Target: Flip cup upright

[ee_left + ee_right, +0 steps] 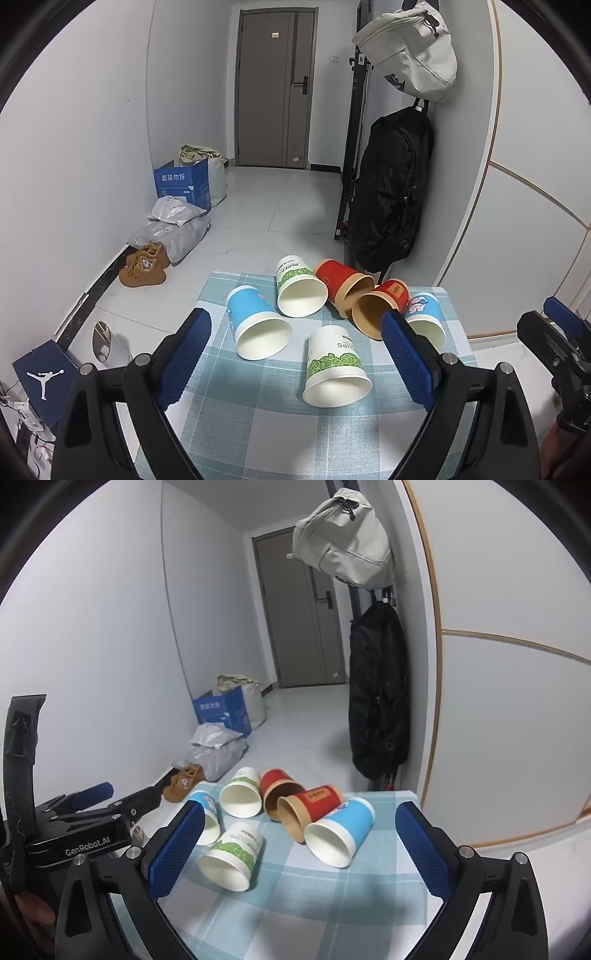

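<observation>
Several paper cups lie on their sides on a small table with a blue checked cloth, mouths toward me. In the left wrist view: a blue cup at the left, a green-leaf cup behind it, two red cups, a blue cup at the right and a green-leaf cup nearest. My left gripper is open and empty above the near cups. My right gripper is open and empty over the cloth, behind the blue cup and the green-leaf cup.
A black backpack and a grey bag hang on the wall to the right. On the floor at the left lie brown shoes, grey parcels and a blue box. A door stands at the far end.
</observation>
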The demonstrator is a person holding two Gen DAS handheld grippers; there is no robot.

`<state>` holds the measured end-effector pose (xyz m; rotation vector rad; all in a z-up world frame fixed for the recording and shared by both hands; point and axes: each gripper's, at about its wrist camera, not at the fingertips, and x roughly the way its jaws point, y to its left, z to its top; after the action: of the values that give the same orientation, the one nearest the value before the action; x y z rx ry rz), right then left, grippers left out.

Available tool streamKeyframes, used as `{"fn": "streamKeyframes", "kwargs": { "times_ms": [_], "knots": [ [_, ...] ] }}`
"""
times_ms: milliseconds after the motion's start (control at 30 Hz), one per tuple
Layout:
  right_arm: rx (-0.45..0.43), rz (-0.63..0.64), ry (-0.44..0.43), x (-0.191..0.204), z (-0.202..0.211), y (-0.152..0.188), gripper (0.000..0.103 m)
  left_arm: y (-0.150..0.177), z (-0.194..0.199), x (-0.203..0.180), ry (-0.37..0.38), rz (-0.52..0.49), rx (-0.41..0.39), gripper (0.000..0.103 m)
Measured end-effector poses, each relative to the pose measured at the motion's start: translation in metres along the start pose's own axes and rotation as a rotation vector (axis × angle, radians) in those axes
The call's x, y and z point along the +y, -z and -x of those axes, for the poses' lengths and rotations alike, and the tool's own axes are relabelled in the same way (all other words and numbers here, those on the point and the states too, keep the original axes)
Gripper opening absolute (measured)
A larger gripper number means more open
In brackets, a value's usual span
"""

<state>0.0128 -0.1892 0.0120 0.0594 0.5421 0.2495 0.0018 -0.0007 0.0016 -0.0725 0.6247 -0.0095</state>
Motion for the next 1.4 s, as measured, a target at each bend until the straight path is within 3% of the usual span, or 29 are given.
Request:
{"fn": "streamKeyframes", "kwargs": {
  "times_ms": [1400],
  "knots": [
    [-0.005,-0.018,0.001,-0.0027,0.0015,-0.0013,0.103,0.0082,-0.0064,0.0042,0.03,0.008,0.024,0.091]
  ]
}}
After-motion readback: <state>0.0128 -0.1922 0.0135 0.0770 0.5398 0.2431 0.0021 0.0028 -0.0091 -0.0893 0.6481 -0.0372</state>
